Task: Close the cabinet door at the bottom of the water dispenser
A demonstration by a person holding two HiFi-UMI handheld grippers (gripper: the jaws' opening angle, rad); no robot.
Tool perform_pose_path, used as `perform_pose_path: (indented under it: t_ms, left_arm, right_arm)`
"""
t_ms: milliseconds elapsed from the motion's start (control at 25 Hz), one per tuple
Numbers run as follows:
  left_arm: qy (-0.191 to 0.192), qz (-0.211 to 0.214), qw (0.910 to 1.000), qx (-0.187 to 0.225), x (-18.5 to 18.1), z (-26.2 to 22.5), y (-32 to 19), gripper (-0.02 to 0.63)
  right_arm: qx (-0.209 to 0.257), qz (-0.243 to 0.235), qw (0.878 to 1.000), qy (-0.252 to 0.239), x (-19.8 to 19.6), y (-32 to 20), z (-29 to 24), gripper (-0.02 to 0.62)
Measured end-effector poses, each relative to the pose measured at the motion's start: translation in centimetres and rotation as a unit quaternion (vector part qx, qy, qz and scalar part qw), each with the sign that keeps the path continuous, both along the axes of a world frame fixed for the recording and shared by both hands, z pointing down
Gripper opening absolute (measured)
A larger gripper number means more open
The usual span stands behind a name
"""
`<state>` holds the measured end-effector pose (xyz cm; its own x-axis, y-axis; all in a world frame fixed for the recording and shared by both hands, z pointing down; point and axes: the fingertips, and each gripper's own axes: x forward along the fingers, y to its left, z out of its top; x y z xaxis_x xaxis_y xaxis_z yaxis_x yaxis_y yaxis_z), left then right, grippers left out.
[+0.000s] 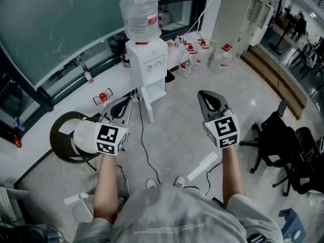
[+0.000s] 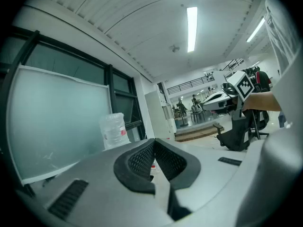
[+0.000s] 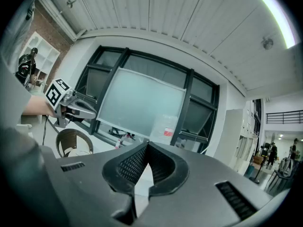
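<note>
Fingers (image 2: 142, 161) on the left gripper (image 1: 124, 103) and the right gripper (image 1: 206, 97) are pressed together, empty. Both face the water dispenser (image 1: 147, 59); its cabinet door (image 1: 147, 104) stands open.

Clear plastic jugs (image 1: 221, 58) are grouped on the floor (image 1: 177, 120); black office chairs (image 1: 283, 146) are seen at right, a round wicker chair (image 1: 59, 138) at left.

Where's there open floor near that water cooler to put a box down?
Bare floor lies right of the water dispenser, between the bottles and the office chairs. Left is crowded: a cable and a round chair.
</note>
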<state>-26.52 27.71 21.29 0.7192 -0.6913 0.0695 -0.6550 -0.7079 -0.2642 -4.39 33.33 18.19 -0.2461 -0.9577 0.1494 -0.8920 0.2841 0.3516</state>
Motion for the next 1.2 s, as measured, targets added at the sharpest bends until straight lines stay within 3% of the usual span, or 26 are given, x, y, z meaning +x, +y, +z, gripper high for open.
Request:
perform_pose_path:
  t_ms: [400,720,840,960,1200]
  left_arm:
    - [-0.021,-0.013,0.9997,0.0,6.6,0.1,0.4,0.02]
    - [-0.011,-0.06,0.9981,-0.004,9.6,-0.1,-0.6,0.021]
    - [-0.01,-0.061,0.9981,-0.006,10.5,-0.1,-1.2,0.047]
    - [-0.017,-0.052,0.9985,-0.009,11.6,0.1,-2.2,0.125]
    - [-0.021,-0.042,0.9988,-0.014,13.1,1.7,-5.7,0.137]
  right_arm:
    - [0.024,-0.009,0.999,-0.031,7.7,-0.9,-0.5,0.028]
    - [0.019,-0.035,0.999,-0.029,11.8,-2.6,0.7,0.034]
    - [0.016,-0.044,0.998,-0.032,12.7,-3.4,0.8,0.103]
    - [0.014,-0.047,0.998,-0.031,13.5,-4.4,1.0,0.143]
    - [0.0,-0.041,0.999,-0.035,15.0,-7.8,2.7,0.196]
